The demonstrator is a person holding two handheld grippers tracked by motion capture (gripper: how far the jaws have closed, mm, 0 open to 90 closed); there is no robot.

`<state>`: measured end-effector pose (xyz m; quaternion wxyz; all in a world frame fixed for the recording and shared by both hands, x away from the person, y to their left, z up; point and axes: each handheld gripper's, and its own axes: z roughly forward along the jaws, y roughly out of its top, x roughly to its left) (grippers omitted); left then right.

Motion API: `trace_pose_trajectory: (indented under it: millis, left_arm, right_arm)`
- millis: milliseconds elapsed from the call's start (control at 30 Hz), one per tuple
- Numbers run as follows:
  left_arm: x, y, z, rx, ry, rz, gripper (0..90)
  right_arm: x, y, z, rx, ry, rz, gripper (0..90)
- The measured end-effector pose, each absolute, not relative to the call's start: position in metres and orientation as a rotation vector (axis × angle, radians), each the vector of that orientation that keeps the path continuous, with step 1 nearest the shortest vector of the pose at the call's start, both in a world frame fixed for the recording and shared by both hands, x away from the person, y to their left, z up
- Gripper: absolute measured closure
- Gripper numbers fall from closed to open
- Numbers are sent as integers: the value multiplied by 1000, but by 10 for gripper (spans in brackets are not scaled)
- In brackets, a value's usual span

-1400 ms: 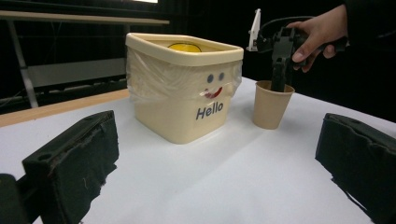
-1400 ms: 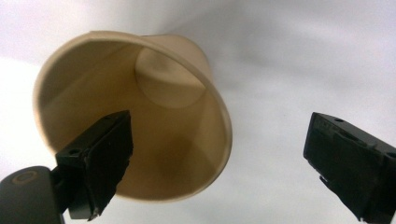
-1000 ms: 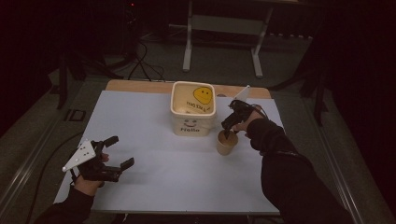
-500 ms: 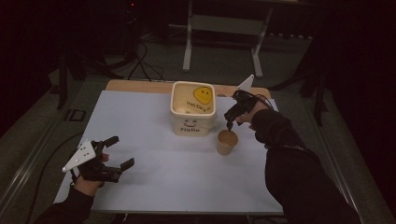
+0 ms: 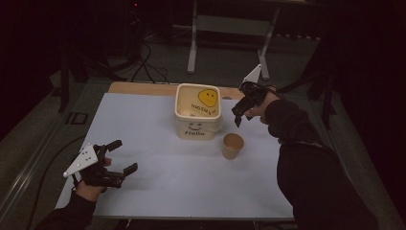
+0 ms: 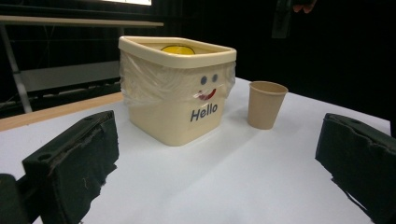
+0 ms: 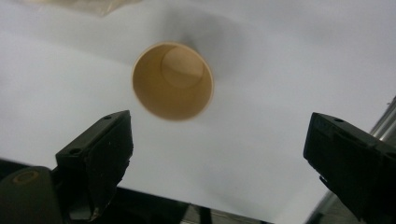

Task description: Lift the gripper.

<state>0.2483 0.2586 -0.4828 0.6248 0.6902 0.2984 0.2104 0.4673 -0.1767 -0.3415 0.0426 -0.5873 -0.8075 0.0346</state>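
Observation:
A brown paper cup point(image 5: 232, 145) stands upright on the white table point(image 5: 158, 158), just right of a cream square tub point(image 5: 198, 118) printed "Hello" with a smiley face. My right gripper point(image 5: 241, 115) hovers open above and behind the cup, tilted down at it. In the right gripper view the cup point(image 7: 173, 80) is seen from above, empty inside, ahead of the wide-apart jaws. My left gripper point(image 5: 122, 155) rests open near the table's front left. The left gripper view faces the tub point(image 6: 176, 88) and the cup point(image 6: 266, 104) across the table.
A yellow smiley disc point(image 5: 207, 97) lies inside the tub. A wooden strip point(image 5: 143, 88) borders the table's far edge. Metal stand legs point(image 5: 194, 38) rise on the floor behind. The person's dark sleeve point(image 5: 306, 158) covers the right side of the table.
My right gripper has let go of the cup and risen back and up, away from it. The cup stays on the table. The left gripper has not moved.

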Motion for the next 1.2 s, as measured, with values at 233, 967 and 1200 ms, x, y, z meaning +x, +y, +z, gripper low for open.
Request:
trace_pose_trajectory:
  millis: [233,967,1200]
  left_arm:
    - [248,258,-483,1585,677,481,6]
    - [248,259,-484,1588,657,470,6]
    - [249,259,-484,1588,652,464,6]
  right_arm:
    - [465,-171,-337,-1675,-2522,125,82]
    - [447,-160,-326,-1053,-2812,105,86]
    - [437,-150,-325,-788,-2917,45,85]
